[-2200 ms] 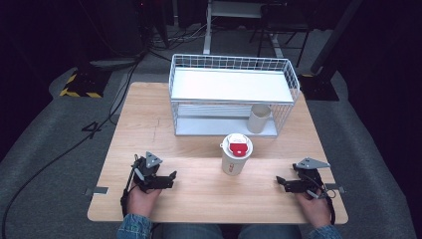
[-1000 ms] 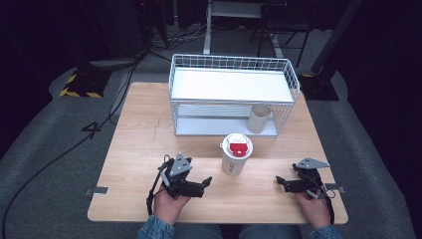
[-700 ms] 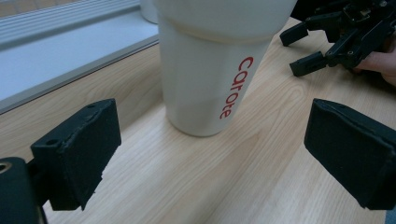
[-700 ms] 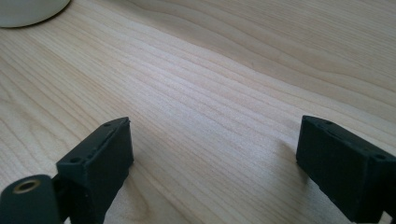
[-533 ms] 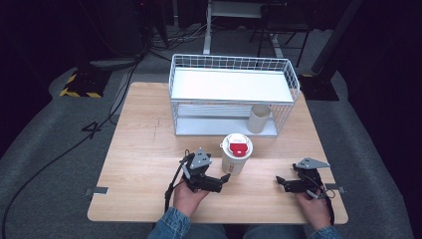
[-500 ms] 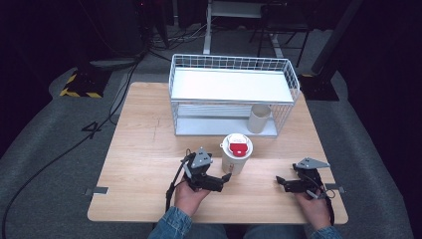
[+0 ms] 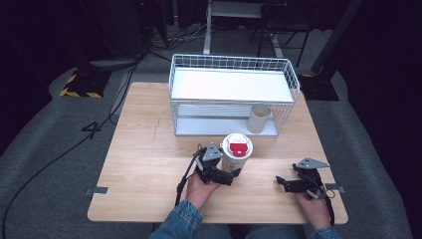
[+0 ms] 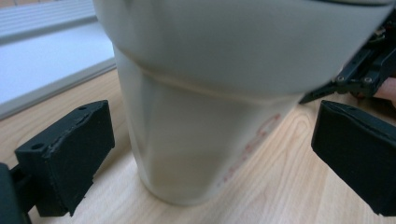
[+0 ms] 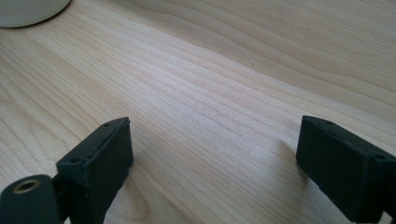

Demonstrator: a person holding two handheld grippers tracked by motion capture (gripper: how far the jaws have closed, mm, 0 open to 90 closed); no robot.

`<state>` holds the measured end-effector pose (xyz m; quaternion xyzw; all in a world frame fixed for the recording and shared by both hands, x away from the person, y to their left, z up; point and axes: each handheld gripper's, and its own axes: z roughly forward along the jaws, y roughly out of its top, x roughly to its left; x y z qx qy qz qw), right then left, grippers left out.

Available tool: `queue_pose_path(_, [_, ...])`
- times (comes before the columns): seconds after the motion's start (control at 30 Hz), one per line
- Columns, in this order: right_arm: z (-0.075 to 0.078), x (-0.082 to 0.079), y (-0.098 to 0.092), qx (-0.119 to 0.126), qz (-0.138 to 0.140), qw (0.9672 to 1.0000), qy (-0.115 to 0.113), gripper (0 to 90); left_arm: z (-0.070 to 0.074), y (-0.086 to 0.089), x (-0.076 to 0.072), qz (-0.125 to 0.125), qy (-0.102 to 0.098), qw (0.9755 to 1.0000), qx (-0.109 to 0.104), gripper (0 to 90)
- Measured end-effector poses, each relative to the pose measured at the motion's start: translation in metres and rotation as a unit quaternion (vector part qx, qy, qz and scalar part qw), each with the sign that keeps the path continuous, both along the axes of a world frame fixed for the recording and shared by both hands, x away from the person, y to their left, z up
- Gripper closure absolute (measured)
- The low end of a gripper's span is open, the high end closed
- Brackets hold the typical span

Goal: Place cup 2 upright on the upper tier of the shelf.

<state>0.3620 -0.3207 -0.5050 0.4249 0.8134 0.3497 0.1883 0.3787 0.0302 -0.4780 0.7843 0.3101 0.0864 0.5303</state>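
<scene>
High view, wire basket (image 7: pixel 234 89) behind cup (image 7: pixel 237 152) (beaker (image 7: pixel 259 118) inside)

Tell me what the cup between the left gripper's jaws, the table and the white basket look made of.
Cup: likely paper, matte off-white wall with faint red print, a raised band up top; its lid looks plastic. Table: pale wood or wood-look laminate, grain lines visible, low sheen. Basket: thin wire grid coated white, likely metal. The left gripper stands open around the cup.

Light wood tabletop (image 7: pixel 144 149) on grey carpet (image 7: pixel 45 164); black cable (image 7: pixel 59 154), hazard-striped base (image 7: pixel 78 85) at left. Dark bkgd w/ desk legs (image 7: pixel 206 30).
</scene>
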Motion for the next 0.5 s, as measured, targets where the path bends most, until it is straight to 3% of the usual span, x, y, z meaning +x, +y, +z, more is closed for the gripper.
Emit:
queue_pose_path(0.17, [0.000,0.000,0.000,0.000,0.000,1.0000,-0.001,11.1,-0.005,-0.004,0.008,0.000,-0.002,0.9994,-0.034,0.2])
queue_pose_path(0.5, [0.000,0.000,0.000,-0.001,0.000,1.0000,-0.002,11.1,-0.014,-0.013,0.017,-0.007,-0.006,0.9985,-0.054,1.0])
